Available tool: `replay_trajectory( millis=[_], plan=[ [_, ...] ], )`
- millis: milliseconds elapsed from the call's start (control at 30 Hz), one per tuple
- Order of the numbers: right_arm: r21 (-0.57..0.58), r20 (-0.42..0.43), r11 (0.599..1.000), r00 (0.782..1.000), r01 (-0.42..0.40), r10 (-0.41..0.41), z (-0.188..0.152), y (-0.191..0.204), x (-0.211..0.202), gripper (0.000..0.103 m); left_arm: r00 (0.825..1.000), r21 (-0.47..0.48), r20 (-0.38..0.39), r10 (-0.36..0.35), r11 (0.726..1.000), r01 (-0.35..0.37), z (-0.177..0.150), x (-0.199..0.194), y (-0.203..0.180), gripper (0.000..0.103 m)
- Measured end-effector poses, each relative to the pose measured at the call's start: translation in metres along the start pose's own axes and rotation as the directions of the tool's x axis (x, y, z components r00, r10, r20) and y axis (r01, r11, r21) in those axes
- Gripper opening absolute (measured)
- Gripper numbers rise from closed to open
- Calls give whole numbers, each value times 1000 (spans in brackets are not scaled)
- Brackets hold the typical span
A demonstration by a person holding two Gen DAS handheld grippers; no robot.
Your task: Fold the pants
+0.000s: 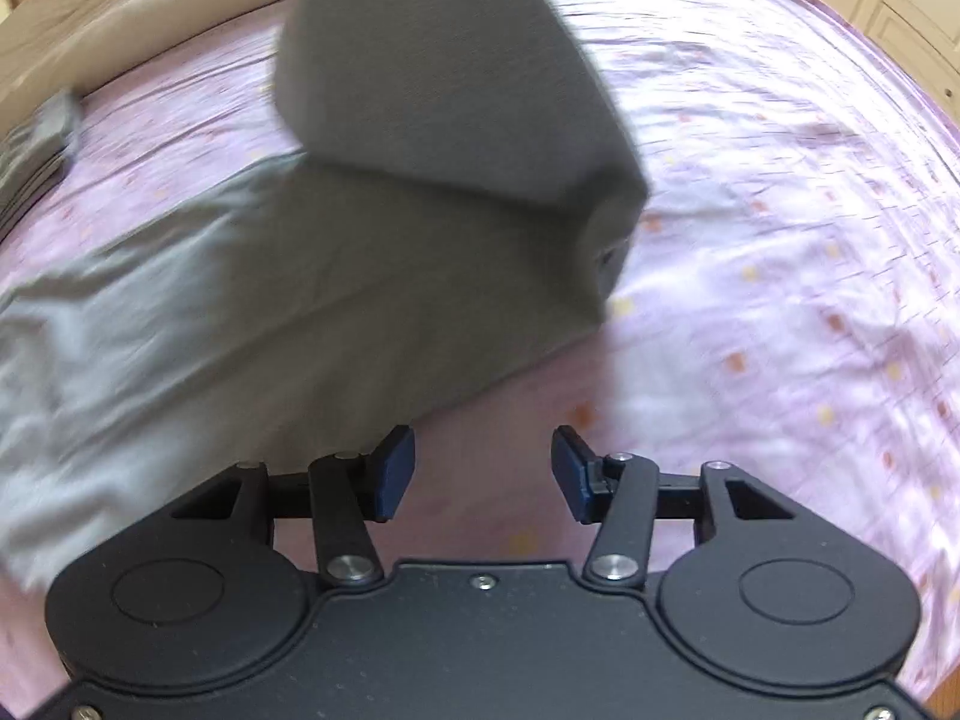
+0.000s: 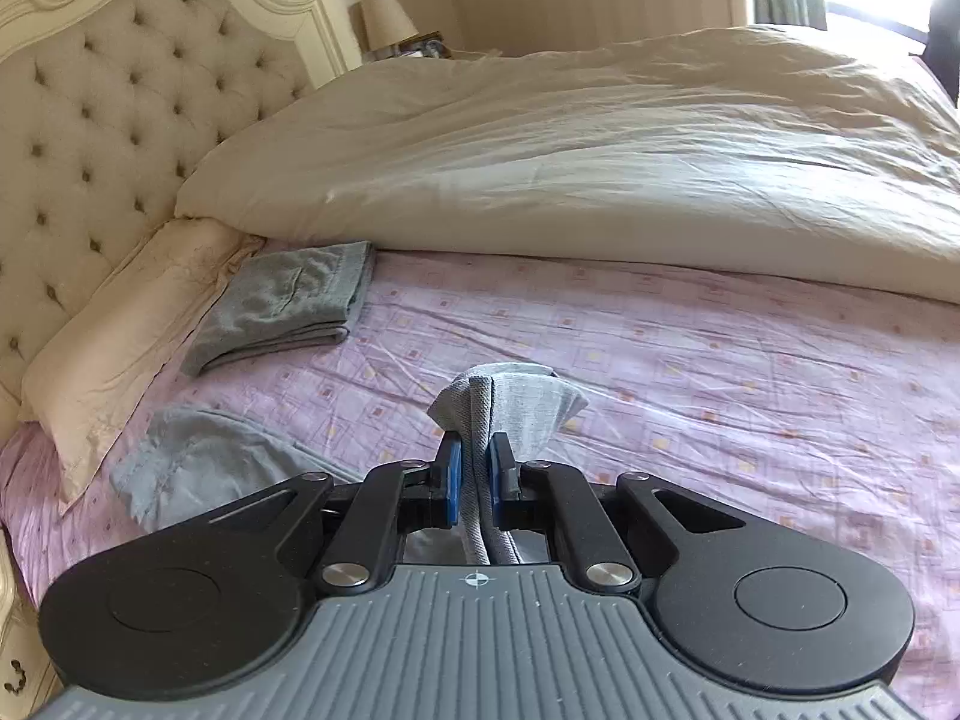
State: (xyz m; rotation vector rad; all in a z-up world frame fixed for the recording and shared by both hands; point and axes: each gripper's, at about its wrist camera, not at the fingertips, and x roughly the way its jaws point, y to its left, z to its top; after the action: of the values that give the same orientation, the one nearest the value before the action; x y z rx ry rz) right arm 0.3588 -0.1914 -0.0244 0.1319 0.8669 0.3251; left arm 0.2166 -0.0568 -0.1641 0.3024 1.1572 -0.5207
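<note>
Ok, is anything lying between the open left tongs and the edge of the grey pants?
Nothing visible. Only bare pink sheet shows between the left tongs and the pants, whose edge lies just beyond its left finger. The right tongs grip the lifted end.

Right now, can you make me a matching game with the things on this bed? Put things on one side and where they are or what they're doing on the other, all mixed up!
Things:
1. right gripper
2. left gripper
3. folded grey cloth
4. cream duvet

States:
A. bunched along the far side of the bed
B. open, nothing between its pads
C. lying beside the pillow
D. pinching grey pants fabric

Pairs: 1-D, 2-B, 3-C, 4-A
</note>
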Motion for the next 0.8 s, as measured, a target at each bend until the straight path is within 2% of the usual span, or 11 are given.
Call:
replay_trajectory(
  millis=[167,300,433,533,600,633,800],
  plan=[
    [-123,-40,991,998,-47,42,-20,63,30,9,997,-168,-54,60,983,-68,-42,-27,67,58],
    [-230,-107,971,993,-68,44,-72,127,77,16,987,-266,-94,132,952,-153,-72,-44,109,57],
    [-305,-235,948,972,-88,15,-120,164,116,18,975,-298,-116,190,930,-217,-74,-51,136,57],
    [-228,-247,962,965,-151,93,-124,158,98,18,975,-309,-86,207,924,-223,-71,-63,146,57],
    [-171,-209,971,969,-168,131,-116,141,78,19,978,-323,-61,202,923,-211,-60,-66,153,57],
    [-148,-191,976,973,-159,129,-113,132,70,23,979,-330,-45,200,922,-204,-54,-63,159,57],
    [61,-143,998,989,-17,26,-110,66,46,23,982,-339,18,187,925,-170,-3,-50,160,57]
  ],
)
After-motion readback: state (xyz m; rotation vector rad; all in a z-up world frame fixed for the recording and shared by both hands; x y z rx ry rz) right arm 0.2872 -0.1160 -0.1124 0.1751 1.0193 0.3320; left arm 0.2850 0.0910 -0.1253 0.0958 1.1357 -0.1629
